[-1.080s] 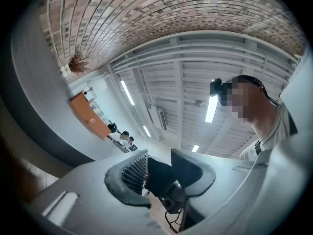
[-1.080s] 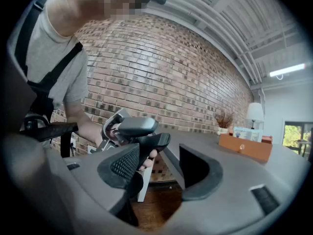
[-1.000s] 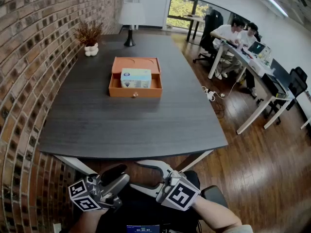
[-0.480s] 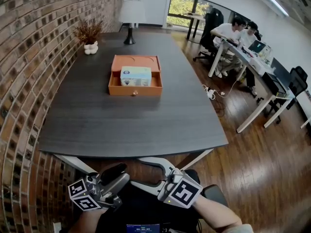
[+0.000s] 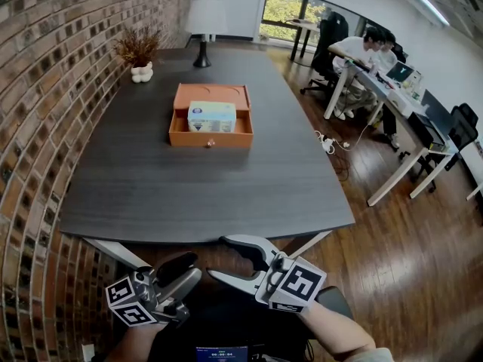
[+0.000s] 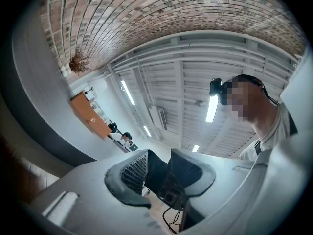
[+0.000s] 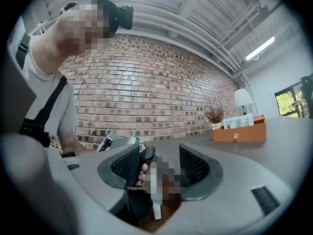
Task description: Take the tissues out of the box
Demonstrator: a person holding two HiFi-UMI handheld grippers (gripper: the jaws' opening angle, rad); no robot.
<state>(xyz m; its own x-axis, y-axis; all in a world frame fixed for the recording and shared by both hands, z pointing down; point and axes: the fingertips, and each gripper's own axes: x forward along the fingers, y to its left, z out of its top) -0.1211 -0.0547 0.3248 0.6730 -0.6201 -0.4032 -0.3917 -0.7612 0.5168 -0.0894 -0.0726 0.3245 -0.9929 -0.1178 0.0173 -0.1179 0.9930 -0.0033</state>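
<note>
Left gripper (image 5: pixel 186 268): jaws pinched together, nothing in them. It sits low, on the near side of the table edge and short of it.

Right gripper (image 5: pixel 217 256): jaws spread wide and empty, tips aimed across towards the left gripper. It is just under the near table edge.

The tissue pack (image 5: pixel 211 117) is well ahead of both claws, sitting in the orange box (image 5: pixel 210 139). The pack stands up above the box's front wall. In the right gripper view, the orange box (image 7: pixel 239 132) lies far off to the right of the jaws.

Between the claws and the box, the table (image 5: pixel 204 194) is a bare dark top, so there is open room the whole way. The box is inset from every table edge.

The brick wall (image 5: pixel 45 127) runs close along the table on the left gripper's side. On the right gripper's side the table edge drops to open floor. A lamp (image 5: pixel 204 21) and a plant (image 5: pixel 140 60) sit beyond the box, well apart from it.
</note>
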